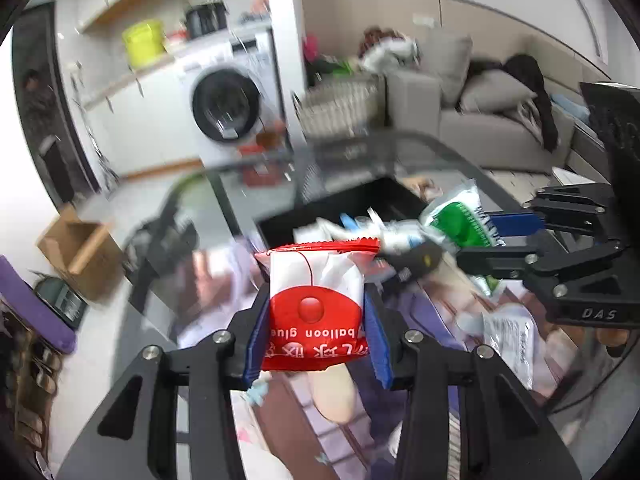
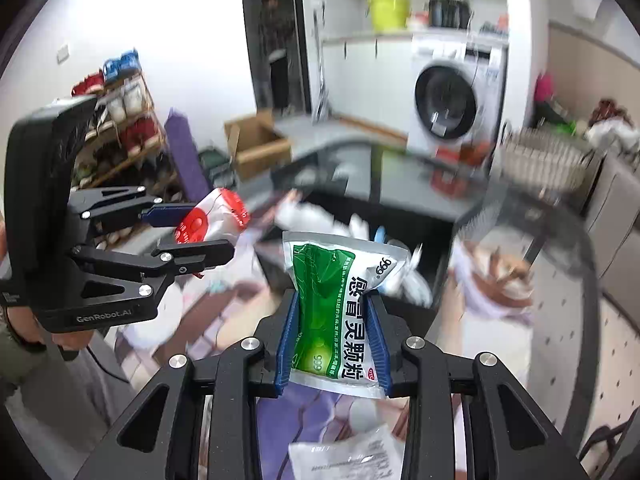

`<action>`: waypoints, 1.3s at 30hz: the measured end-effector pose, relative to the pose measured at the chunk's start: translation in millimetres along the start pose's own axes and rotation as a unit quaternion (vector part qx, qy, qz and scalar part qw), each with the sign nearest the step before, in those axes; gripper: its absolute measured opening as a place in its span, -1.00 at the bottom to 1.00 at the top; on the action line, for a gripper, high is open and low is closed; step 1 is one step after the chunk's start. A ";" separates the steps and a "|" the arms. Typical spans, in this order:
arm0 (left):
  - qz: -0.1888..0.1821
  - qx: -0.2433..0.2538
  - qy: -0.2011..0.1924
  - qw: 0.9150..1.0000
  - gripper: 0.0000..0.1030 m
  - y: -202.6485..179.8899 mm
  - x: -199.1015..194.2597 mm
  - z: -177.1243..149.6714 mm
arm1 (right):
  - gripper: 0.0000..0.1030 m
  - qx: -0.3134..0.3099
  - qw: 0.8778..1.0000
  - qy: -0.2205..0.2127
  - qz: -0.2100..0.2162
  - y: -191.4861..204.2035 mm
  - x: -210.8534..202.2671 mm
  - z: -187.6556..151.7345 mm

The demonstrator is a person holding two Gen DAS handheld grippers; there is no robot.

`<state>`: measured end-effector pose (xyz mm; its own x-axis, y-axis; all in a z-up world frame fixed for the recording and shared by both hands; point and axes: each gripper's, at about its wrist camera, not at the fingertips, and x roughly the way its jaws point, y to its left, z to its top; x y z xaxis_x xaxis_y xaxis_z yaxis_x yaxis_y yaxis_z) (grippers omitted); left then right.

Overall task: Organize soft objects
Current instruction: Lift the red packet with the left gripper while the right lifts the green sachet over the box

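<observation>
My left gripper (image 1: 316, 312) is shut on a red and white balloon glue packet (image 1: 316, 300), held up above the table. In the right wrist view the same gripper (image 2: 192, 236) shows at the left with that packet (image 2: 212, 218). My right gripper (image 2: 334, 316) is shut on a green and white sachet (image 2: 340, 304) printed with 999. From the left wrist view this gripper (image 1: 486, 232) enters at the right with the green sachet (image 1: 456, 216). Behind both lies a black box (image 1: 304, 220) (image 2: 408, 216) holding several pale packets.
A white printed sachet (image 2: 352, 460) (image 1: 512, 340) lies on the patterned cloth below me. A washing machine (image 1: 224, 108), a grey sofa (image 1: 480, 120), a cardboard box (image 2: 256, 144), a shoe rack (image 2: 120, 128) and a person (image 2: 276, 40) in a doorway stand beyond the table.
</observation>
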<state>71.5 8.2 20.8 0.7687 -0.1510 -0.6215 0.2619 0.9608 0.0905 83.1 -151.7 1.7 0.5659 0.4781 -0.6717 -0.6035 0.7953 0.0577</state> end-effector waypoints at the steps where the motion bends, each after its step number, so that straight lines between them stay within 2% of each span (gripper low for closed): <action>1: 0.003 -0.004 -0.017 1.000 -0.19 3.3 -5.3 1.2 | -0.36 -0.001 1.000 -0.014 -0.006 1.2 -4.7 1.9; 5: 0.013 -0.010 -0.084 0.996 -0.18 8.5 -29.8 4.3 | -0.36 0.001 0.996 -0.085 -0.023 2.3 -29.1 6.0; 8: 0.008 -0.019 -0.116 0.993 -0.18 15.7 -41.8 4.4 | -0.36 -0.004 0.990 -0.138 -0.038 6.3 -45.4 5.5; 14: 0.006 -0.022 -0.130 0.991 -0.17 24.0 -45.5 3.0 | -0.36 -0.020 0.978 -0.201 -0.055 22.2 -69.7 2.0; 22: -0.001 -0.031 -0.135 0.990 -0.17 24.5 -48.3 2.4 | -0.36 -0.016 0.976 -0.209 -0.052 27.4 -77.5 -0.1; 27: -0.019 -0.047 -0.137 0.989 -0.17 26.9 -47.5 8.1 | -0.36 -0.006 0.978 -0.202 -0.044 18.7 -71.7 3.7; 39: -0.019 -0.068 -0.172 0.983 -0.17 31.9 -40.2 51.2 | -0.36 -0.010 0.974 -0.225 -0.038 9.5 -65.7 50.9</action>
<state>78.9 33.1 88.5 0.9178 -0.2353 -0.3198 0.2327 0.9714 -0.0469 68.8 -156.6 84.0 0.7956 0.5364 -0.2817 -0.5582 0.8297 0.0037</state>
